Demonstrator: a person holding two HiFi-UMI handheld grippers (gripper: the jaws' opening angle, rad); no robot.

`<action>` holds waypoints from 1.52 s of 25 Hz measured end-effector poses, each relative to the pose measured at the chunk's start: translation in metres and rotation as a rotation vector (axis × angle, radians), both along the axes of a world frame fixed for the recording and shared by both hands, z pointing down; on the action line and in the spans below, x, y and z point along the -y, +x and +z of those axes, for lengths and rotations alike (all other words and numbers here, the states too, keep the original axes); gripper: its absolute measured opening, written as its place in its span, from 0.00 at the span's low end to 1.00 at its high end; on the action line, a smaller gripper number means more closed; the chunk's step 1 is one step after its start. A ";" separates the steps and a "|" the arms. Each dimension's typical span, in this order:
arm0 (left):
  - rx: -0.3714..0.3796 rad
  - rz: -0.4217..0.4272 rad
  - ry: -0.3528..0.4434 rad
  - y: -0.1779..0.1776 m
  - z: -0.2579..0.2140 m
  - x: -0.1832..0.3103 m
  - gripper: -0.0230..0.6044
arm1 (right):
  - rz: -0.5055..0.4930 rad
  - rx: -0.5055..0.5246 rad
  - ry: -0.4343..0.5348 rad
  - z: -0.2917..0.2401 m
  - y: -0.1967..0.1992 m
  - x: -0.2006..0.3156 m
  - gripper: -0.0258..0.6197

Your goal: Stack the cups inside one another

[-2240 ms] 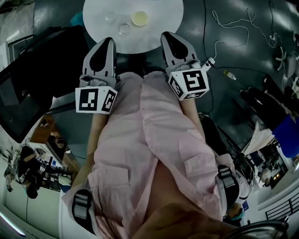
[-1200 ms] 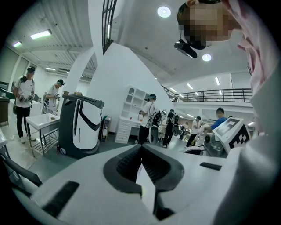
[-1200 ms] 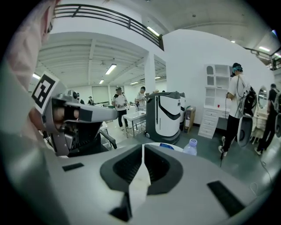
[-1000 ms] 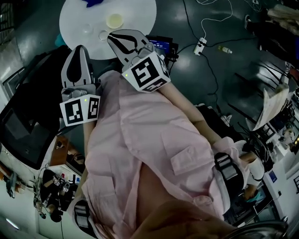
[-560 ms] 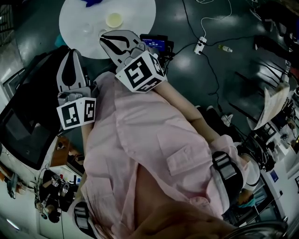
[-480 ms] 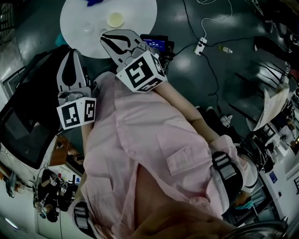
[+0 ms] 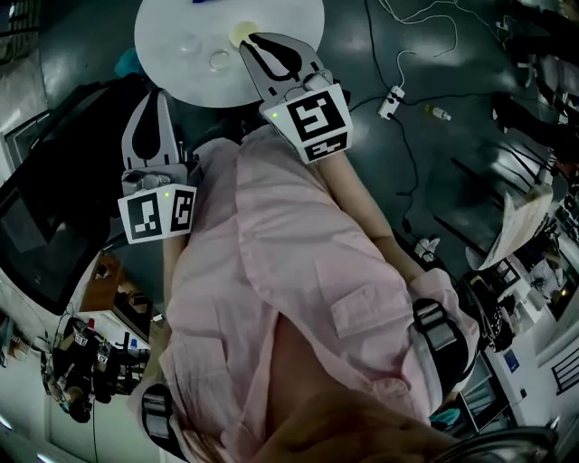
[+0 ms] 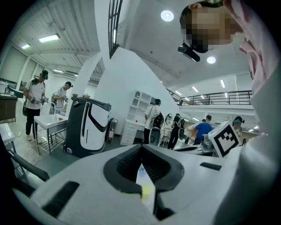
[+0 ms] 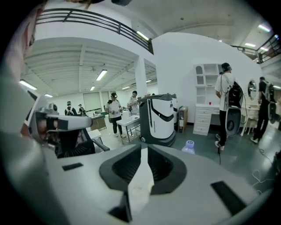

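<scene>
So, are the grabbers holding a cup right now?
No, nothing is held: the left gripper and the right gripper are both shut and empty.

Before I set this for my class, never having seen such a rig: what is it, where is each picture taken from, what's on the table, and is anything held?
There is no robot: a person in a pink shirt holds a two-jaw gripper in each hand. The head view looks down from the person's head at the left gripper, the right gripper and a round white table with two clear cups and a yellowish cup. The other two views come from a camera on each gripper, looking along its jaws. Both grippers are shut and hold nothing.
</scene>
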State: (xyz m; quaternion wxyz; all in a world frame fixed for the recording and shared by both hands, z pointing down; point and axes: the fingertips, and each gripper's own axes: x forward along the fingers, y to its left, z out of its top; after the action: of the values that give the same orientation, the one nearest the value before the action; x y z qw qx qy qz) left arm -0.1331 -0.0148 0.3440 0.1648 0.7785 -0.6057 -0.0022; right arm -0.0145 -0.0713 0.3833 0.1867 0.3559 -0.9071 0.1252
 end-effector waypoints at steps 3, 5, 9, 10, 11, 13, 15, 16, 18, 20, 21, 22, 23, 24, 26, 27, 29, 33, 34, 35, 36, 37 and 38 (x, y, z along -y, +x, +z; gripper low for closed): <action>0.012 0.036 0.001 0.009 -0.001 0.003 0.06 | 0.033 -0.004 -0.016 0.006 0.013 0.015 0.09; 0.070 0.068 0.022 0.013 -0.007 0.009 0.06 | 0.050 -0.015 -0.024 0.011 0.020 0.024 0.09; 0.151 0.095 0.064 0.020 -0.018 0.021 0.06 | 0.051 -0.056 -0.066 0.032 0.032 0.036 0.09; 0.151 0.099 0.069 0.022 -0.019 0.023 0.06 | 0.056 -0.064 -0.079 0.038 0.035 0.037 0.09; 0.149 0.099 0.072 0.023 -0.019 0.023 0.06 | 0.062 -0.070 -0.092 0.043 0.038 0.037 0.09; 0.127 0.076 0.067 0.020 -0.015 0.022 0.06 | 0.075 -0.080 -0.114 0.054 0.042 0.039 0.09; 0.095 0.044 0.042 0.017 -0.006 0.019 0.06 | 0.079 -0.097 -0.139 0.068 0.044 0.039 0.10; 0.078 0.031 0.026 0.017 0.000 0.017 0.06 | 0.080 -0.108 -0.155 0.077 0.045 0.039 0.10; 0.032 0.003 -0.010 0.020 0.012 0.015 0.06 | 0.082 -0.129 -0.193 0.098 0.050 0.038 0.10; 0.016 -0.012 -0.038 0.022 0.025 0.012 0.06 | 0.085 -0.145 -0.232 0.118 0.052 0.037 0.15; 0.021 -0.013 -0.050 0.022 0.032 0.010 0.06 | 0.087 -0.149 -0.248 0.126 0.051 0.037 0.18; 0.024 -0.012 -0.062 0.021 0.038 0.007 0.06 | 0.090 -0.153 -0.261 0.133 0.050 0.037 0.19; 0.021 -0.010 -0.076 0.022 0.043 0.005 0.06 | 0.096 -0.156 -0.273 0.138 0.050 0.038 0.19; 0.013 -0.010 -0.091 0.022 0.048 0.004 0.06 | 0.102 -0.160 -0.284 0.143 0.050 0.038 0.19; -0.007 -0.010 -0.117 0.027 0.055 0.002 0.06 | 0.105 -0.171 -0.313 0.154 0.051 0.039 0.19; -0.015 -0.010 -0.126 0.029 0.057 0.002 0.06 | 0.103 -0.176 -0.329 0.161 0.051 0.039 0.19; -0.024 -0.007 -0.139 0.035 0.061 0.001 0.06 | 0.097 -0.185 -0.359 0.174 0.050 0.040 0.19; -0.040 0.005 -0.164 0.042 0.065 0.000 0.06 | 0.099 -0.200 -0.412 0.195 0.046 0.041 0.19; -0.044 0.004 -0.168 0.041 0.066 0.001 0.06 | 0.098 -0.206 -0.422 0.199 0.044 0.042 0.19; -0.046 0.001 -0.170 0.040 0.067 0.001 0.06 | 0.098 -0.214 -0.429 0.203 0.042 0.043 0.19; -0.046 -0.003 -0.173 0.038 0.068 0.001 0.06 | 0.100 -0.223 -0.435 0.208 0.041 0.044 0.19; -0.043 -0.008 -0.176 0.037 0.069 0.001 0.06 | 0.102 -0.233 -0.441 0.212 0.040 0.045 0.19; -0.041 -0.012 -0.178 0.036 0.069 0.002 0.06 | 0.105 -0.241 -0.446 0.215 0.039 0.045 0.19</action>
State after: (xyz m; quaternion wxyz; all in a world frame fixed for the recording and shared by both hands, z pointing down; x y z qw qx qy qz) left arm -0.0974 -0.0163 0.4131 0.2456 0.7569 -0.6046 0.0348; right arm 0.0243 -0.1164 0.5986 0.3605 0.3649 -0.8086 0.2884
